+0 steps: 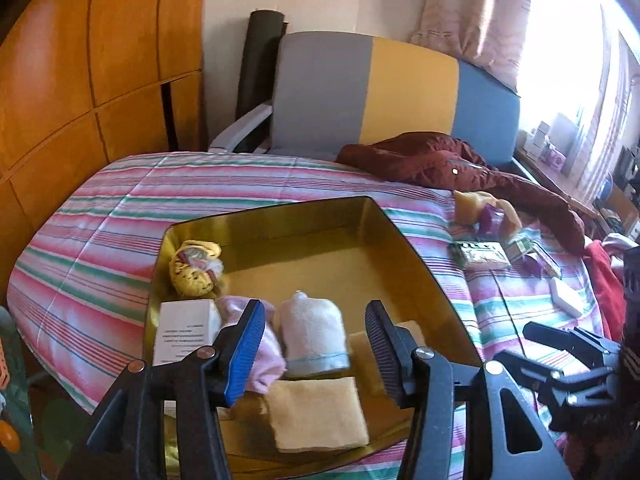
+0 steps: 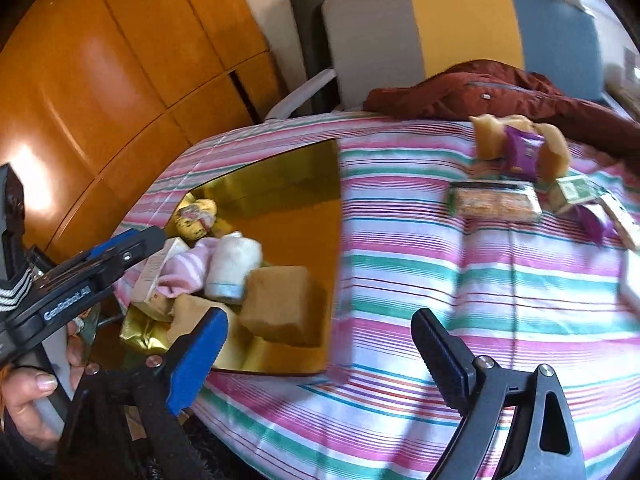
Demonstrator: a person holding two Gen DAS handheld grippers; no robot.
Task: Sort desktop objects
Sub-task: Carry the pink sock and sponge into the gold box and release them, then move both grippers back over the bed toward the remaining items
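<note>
Bedspread [image 1: 100, 248] is all pink, teal and white stripes, gold tray [image 1: 404, 248] on it. Near end: tan sponge [image 1: 320, 416], pink-and-white striped sock [image 2: 180, 272], white box [image 1: 184, 328]. Maroon jacket [image 1: 440, 160] far right, grey-yellow-blue headboard [image 1: 400, 92], orange wardrobe [image 1: 80, 60] left.

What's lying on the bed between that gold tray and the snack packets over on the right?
Nothing: in the right wrist view, only bare striped bedspread runs from the gold tray to the snack packets.
</note>
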